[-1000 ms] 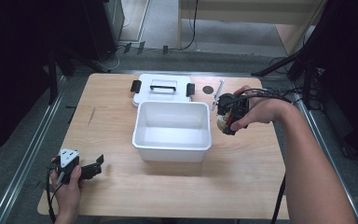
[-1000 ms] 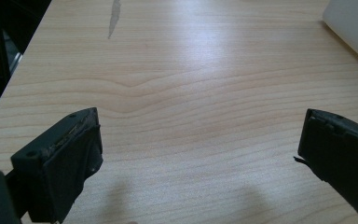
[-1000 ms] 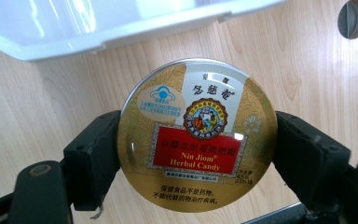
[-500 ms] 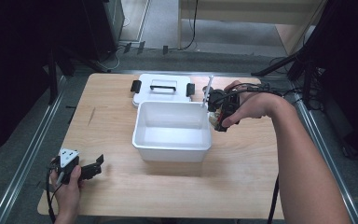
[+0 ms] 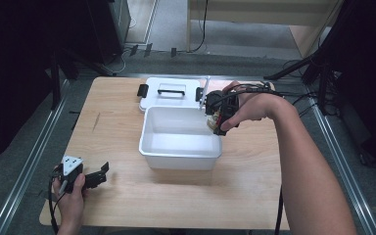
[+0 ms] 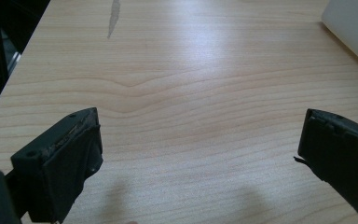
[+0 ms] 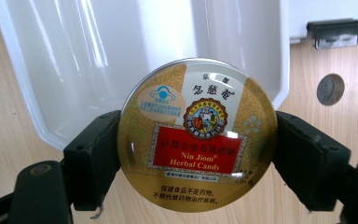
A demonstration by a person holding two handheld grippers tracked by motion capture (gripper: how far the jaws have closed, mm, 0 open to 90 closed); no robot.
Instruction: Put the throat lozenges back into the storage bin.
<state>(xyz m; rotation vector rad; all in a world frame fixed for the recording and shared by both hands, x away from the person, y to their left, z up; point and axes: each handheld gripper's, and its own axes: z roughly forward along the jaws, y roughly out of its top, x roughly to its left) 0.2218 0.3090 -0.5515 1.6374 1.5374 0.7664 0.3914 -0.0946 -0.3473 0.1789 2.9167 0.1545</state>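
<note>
Right gripper [image 7: 198,149] clamps round gold metal candy tin [image 7: 197,135] over white plastic tub's [image 5: 178,152] right rim. Left gripper [image 6: 200,154], jaws apart and empty, over bare wooden table [image 6: 205,70].

The right gripper [image 5: 214,119], carrying the round candy tin [image 7: 197,135] clamped between its jaws, is travelling from beside the white tub's [image 5: 180,147] right wall toward that tub's far right corner. The tub's rim and hollow are now lying just beyond the jaws, under the tin's far edge.
</note>
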